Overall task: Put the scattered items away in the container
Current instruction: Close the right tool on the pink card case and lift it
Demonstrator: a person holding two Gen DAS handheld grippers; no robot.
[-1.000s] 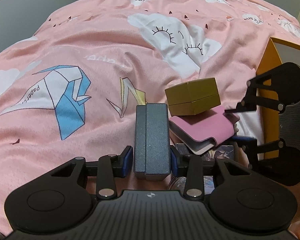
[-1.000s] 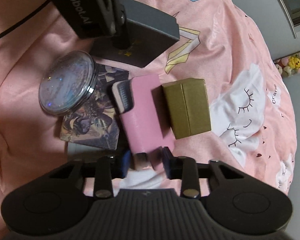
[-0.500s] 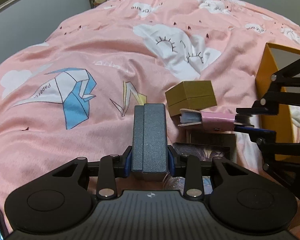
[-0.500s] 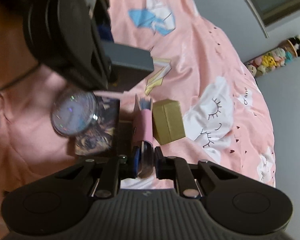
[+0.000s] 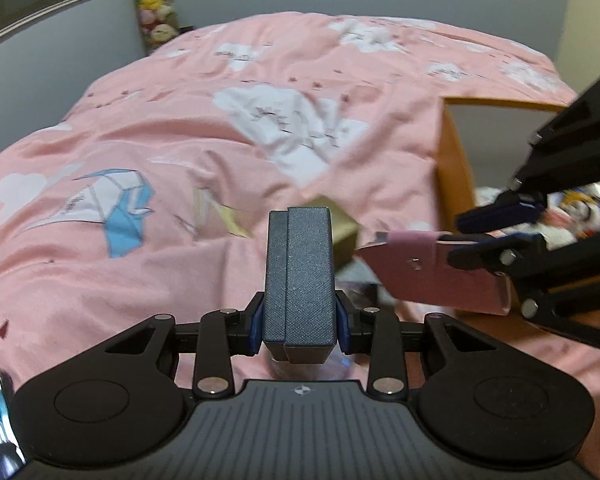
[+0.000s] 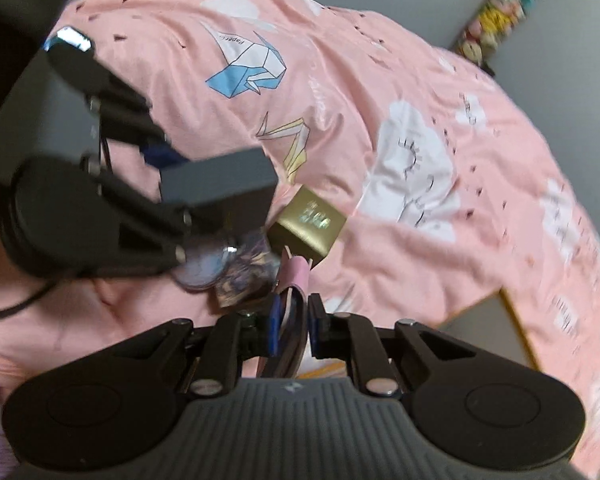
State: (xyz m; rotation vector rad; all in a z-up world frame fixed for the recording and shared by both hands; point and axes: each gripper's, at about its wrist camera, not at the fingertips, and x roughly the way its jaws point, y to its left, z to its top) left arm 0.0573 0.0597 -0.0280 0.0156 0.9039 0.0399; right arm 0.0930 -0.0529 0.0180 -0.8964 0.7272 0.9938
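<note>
My left gripper (image 5: 299, 327) is shut on a dark grey-blue box (image 5: 299, 280) and holds it above the pink bedspread; the box also shows in the right wrist view (image 6: 220, 180). My right gripper (image 6: 293, 328) is shut on a pink wallet (image 6: 296, 276), lifted off the bed; in the left wrist view the wallet (image 5: 428, 268) hangs beside the orange container (image 5: 454, 176). A gold box (image 6: 308, 226) lies on the bed, partly hidden behind the grey box in the left wrist view (image 5: 345, 232). A round glittery case (image 6: 202, 272) and a picture card (image 6: 240, 284) lie below.
The orange container holds several colourful items (image 5: 572, 216) inside. The pink bedspread (image 5: 180, 152) with cloud and crane prints spreads far and left. Plush toys (image 5: 156, 4) stand by the grey wall at the back.
Both grippers have risen off the bed. My right gripper has lifted the pink wallet off the pile and carried it toward the orange container. My left gripper keeps hold of the grey-blue box.
</note>
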